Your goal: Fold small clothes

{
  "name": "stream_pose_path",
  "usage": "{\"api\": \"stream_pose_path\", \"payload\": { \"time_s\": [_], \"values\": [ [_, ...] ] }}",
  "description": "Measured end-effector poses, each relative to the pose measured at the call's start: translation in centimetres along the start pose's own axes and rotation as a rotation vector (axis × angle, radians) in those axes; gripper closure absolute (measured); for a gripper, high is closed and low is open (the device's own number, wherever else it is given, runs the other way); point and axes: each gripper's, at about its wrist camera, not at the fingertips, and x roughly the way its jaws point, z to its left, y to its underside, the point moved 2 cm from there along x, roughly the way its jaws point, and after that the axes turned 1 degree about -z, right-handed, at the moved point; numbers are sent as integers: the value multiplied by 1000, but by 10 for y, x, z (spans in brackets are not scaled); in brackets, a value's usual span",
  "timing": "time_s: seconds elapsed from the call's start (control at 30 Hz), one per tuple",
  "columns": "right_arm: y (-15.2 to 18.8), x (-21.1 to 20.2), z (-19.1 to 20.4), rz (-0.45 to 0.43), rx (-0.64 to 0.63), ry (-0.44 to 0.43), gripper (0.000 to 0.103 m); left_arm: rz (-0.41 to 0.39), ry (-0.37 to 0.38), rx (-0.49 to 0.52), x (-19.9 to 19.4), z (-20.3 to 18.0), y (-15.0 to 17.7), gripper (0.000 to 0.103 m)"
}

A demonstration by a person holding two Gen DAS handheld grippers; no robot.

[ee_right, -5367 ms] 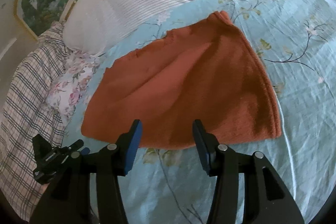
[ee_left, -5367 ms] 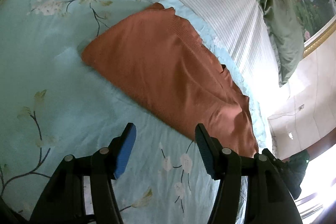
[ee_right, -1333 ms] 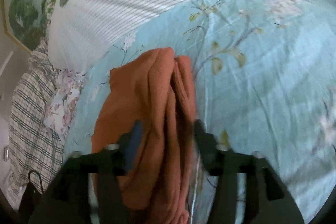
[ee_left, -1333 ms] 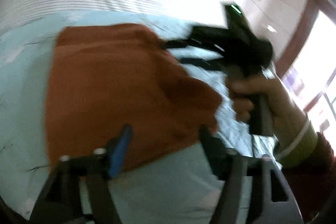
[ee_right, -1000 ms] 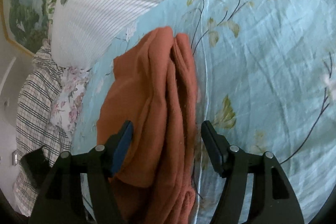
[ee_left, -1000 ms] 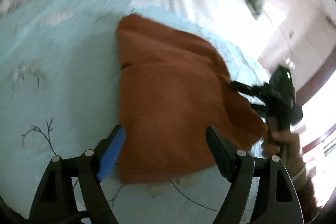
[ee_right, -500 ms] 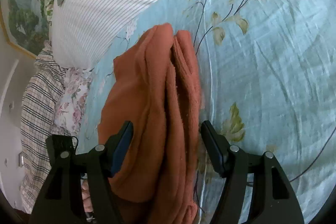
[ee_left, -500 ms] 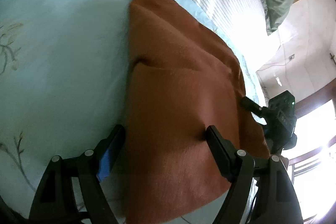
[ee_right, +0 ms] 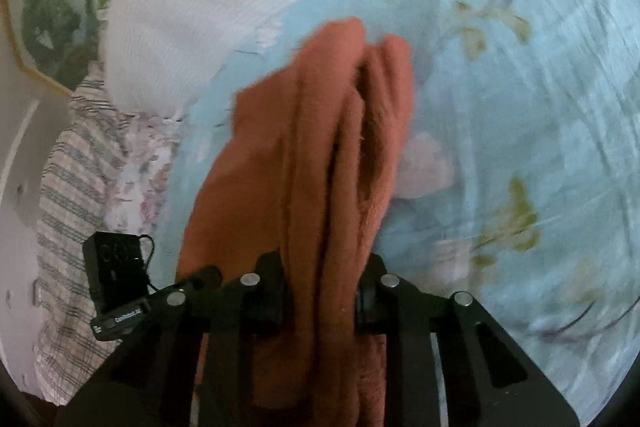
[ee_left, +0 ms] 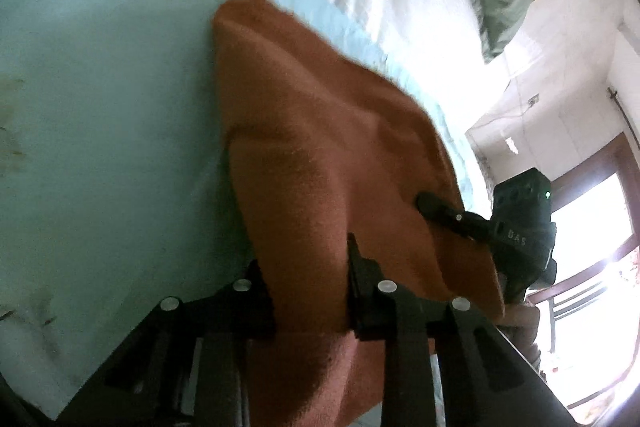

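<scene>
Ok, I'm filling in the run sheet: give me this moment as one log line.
stage: fold grasp | left hand-held gripper: just closed on rust-orange garment | right hand-held gripper: just closed on its bunched edge | surface: floral bedsheet

Rust-orange garment [ee_left: 320, 147] on floral blue bedspread [ee_right: 520, 107].

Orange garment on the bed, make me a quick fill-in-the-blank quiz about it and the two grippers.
1. The garment is ____ in colour.
2. The left gripper has its jaws closed on the ____.
3. The number of grippers gripping the garment, counting the right gripper, is ____.
4. The garment lies on a light ____ floral bedsheet.

Missing words: orange; garment; two; blue
</scene>
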Motion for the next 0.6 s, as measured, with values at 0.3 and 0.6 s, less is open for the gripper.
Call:
{"api": "stream_pose_path", "payload": {
  "time_s": [0.3,0.6],
  "values": [
    [49,54,87,41,-115,-152,78,-157,-84,17,-131,27,37,79],
    [101,110,112,166,-129,-163,78,-148,-172,-56,-174,85,88,78]
  ]
}}
